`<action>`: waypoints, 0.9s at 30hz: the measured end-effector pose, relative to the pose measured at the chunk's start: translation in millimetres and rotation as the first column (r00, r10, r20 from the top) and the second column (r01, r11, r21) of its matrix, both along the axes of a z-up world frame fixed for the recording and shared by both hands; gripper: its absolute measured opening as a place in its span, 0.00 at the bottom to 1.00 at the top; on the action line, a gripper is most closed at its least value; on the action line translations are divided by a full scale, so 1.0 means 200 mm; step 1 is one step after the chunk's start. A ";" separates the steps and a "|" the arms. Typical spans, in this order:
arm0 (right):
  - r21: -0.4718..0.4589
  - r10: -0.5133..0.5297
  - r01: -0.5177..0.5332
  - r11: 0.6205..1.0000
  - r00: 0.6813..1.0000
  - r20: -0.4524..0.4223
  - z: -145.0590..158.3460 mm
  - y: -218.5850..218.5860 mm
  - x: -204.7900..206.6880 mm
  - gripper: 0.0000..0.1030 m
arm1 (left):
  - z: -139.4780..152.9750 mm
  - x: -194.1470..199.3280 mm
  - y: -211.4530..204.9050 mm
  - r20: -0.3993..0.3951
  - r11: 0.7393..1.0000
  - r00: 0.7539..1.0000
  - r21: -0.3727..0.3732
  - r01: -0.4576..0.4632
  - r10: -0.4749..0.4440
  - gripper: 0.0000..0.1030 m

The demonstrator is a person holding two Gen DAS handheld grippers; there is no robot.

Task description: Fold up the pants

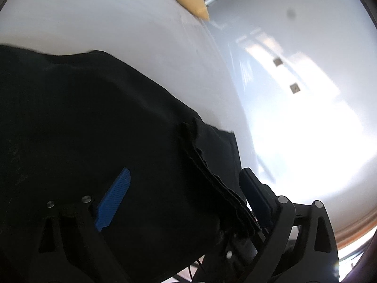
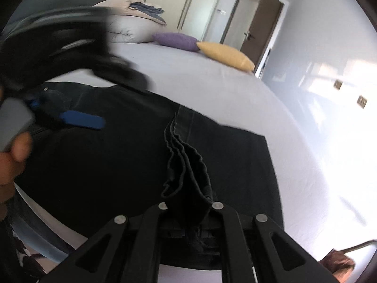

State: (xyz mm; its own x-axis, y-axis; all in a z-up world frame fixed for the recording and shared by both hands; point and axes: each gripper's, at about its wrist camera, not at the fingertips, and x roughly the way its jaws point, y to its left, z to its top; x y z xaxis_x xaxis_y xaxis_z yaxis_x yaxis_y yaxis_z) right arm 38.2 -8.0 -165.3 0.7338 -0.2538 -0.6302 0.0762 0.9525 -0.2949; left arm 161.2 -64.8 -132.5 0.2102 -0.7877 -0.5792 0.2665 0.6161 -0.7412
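Dark, nearly black pants (image 2: pixel 117 160) lie folded on a pale lilac bed sheet (image 2: pixel 235 89). My right gripper (image 2: pixel 188 202) is shut on a bunched stack of hem layers (image 2: pixel 186 165) and holds them up from the pants. My left gripper (image 1: pixel 186 188) is open over the same pants (image 1: pixel 82 118); its blue fingers (image 1: pixel 115 198) stand wide apart, with the hem bundle (image 1: pixel 212 172) hanging near the right one. The left gripper also shows blurred at the left of the right wrist view (image 2: pixel 80 120).
A purple pillow (image 2: pixel 176 40), a yellow pillow (image 2: pixel 226 55) and a heap of bedding (image 2: pixel 132 26) lie at the far side of the bed. Wardrobe doors and an open brown door (image 2: pixel 261 26) stand behind. Bright sunlight falls on the wall at the right.
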 end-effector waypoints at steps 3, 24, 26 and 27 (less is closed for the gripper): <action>-0.031 0.034 -0.034 0.999 0.999 0.007 0.02 0.07 -0.02 0.07 | -0.03 0.04 -0.08 -0.036 0.998 0.999 0.049 0.039 -0.037 0.92; -0.187 0.303 -0.308 0.933 0.952 -0.055 0.00 0.46 -0.10 0.08 | 0.06 0.47 0.14 0.022 0.965 0.988 0.221 0.143 -0.152 0.13; -0.193 0.321 -0.329 0.924 0.944 -0.072 -0.03 0.48 -0.09 0.08 | 0.04 0.51 0.19 0.016 0.964 0.990 0.228 0.134 -0.142 0.13; -0.190 0.328 -0.338 0.922 0.941 -0.081 -0.03 0.45 -0.10 0.08 | 0.03 0.53 0.21 0.015 0.964 0.991 0.231 0.129 -0.136 0.13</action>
State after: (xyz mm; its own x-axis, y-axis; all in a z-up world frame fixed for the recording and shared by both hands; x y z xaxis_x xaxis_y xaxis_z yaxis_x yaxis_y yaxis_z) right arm 18.2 82.6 -171.9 0.7688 -0.1230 -0.6275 -0.2536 0.8422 -0.4758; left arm 266.5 -23.1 -126.5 0.1332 -0.6567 -0.7423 0.3776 0.7261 -0.5746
